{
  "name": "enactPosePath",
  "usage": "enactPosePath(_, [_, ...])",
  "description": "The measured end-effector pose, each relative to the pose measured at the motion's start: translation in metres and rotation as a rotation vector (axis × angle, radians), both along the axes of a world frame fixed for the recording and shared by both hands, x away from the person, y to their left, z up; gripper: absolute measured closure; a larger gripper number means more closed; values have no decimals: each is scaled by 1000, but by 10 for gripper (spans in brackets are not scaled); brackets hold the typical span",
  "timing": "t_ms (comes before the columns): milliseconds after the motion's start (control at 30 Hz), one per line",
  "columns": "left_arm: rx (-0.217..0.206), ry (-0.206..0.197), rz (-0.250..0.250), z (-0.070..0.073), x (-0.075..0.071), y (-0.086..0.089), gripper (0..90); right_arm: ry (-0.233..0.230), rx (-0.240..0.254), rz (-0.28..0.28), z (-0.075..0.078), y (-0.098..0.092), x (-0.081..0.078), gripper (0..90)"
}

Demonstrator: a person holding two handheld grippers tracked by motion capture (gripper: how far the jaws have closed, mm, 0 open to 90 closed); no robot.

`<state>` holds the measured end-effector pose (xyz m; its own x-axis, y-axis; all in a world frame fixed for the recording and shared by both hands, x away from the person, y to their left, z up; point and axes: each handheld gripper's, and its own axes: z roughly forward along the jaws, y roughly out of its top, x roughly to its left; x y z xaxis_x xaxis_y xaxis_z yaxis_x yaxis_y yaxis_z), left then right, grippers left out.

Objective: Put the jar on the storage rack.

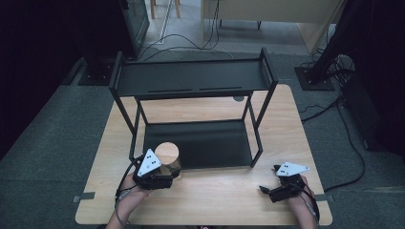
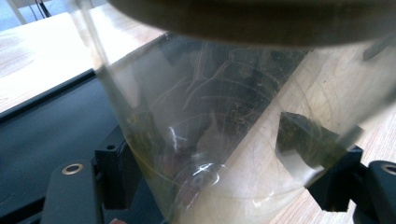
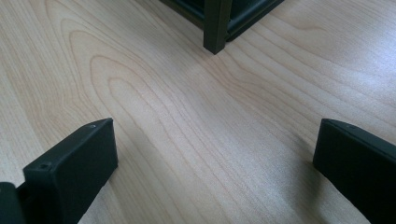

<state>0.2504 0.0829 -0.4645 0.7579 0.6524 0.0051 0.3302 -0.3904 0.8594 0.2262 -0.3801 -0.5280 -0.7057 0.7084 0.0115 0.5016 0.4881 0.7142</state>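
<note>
A clear glass jar (image 1: 168, 160) with a round wooden lid (image 1: 167, 151) sits between the jaws of my left gripper (image 1: 160, 175), at the front left corner of the black two-tier rack (image 1: 200, 143). In the left gripper view the jar (image 2: 219, 130) is very close, a black jaw pressed on each side of it; my left gripper (image 2: 219, 163) is shut on it. The lid (image 2: 261, 18) spans the top of that view. My right gripper (image 1: 269, 180) hovers low over the table at the front right. Its jaws stand wide apart, so the right gripper (image 3: 215, 158) is open with only bare wood between them.
The rack's lower shelf (image 2: 42, 130) lies just beyond the jar, and its top shelf (image 1: 191, 76) stands above at the back. A rack leg (image 3: 217, 23) rises ahead of the right gripper. The wooden table (image 1: 215, 200) has free room along its front. Cables lie on the floor (image 1: 344, 138).
</note>
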Motion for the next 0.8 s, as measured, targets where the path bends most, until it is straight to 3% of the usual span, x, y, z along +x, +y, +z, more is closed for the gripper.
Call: enactPosePath(800, [-3, -15, 19, 2, 11, -7, 255, 1, 1, 0, 0, 0, 0, 0])
